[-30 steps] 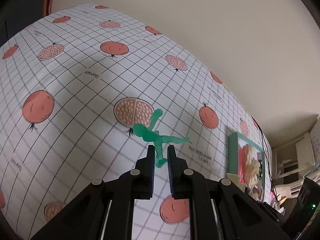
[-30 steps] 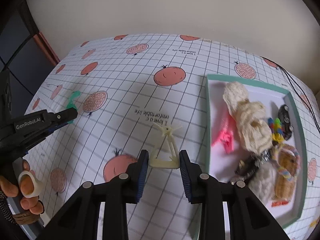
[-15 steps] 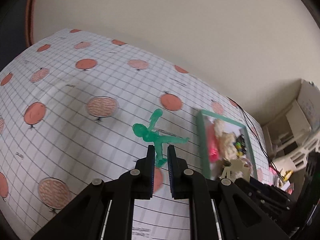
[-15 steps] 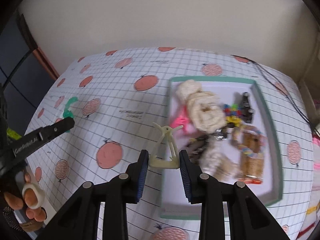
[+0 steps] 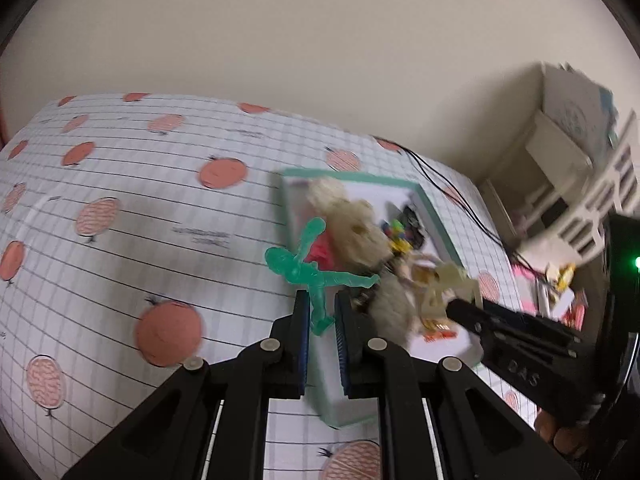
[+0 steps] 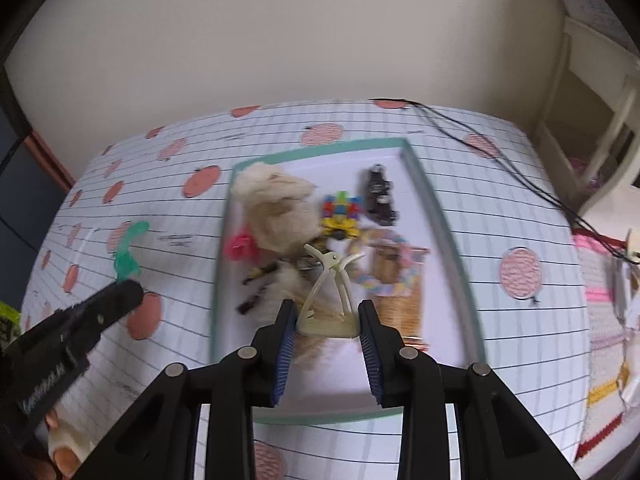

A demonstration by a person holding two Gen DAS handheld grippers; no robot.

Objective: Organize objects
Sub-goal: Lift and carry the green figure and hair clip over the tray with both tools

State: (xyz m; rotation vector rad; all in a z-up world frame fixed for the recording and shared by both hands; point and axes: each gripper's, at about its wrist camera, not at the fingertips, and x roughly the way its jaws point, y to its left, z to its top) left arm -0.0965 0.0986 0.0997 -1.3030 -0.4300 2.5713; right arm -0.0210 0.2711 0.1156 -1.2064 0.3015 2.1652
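My left gripper (image 5: 321, 316) is shut on a translucent green toy figure (image 5: 308, 270), gripping one leg, held in the air over the near left edge of the green-rimmed white tray (image 5: 434, 216). My right gripper (image 6: 327, 324) is shut on a cream plastic figure (image 6: 329, 292) by its base, hanging above the middle of the tray (image 6: 424, 184). In the right wrist view the left gripper (image 6: 124, 294) with the green figure (image 6: 127, 252) shows at the left. The right gripper with the cream figure (image 5: 450, 284) appears at the right of the left wrist view.
The tray holds a beige fluffy toy (image 6: 276, 204), a pink piece (image 6: 240, 246), a colourful block toy (image 6: 340, 210), a black item (image 6: 378, 196) and a pastel rope ring (image 6: 384, 276). A pomegranate-print cloth (image 6: 160, 184) covers the table. Black cables (image 6: 500, 152) run at the right.
Both grippers have moved right with their figures: the right one now hangs over the tray's middle, the left one has come to the tray's left edge.
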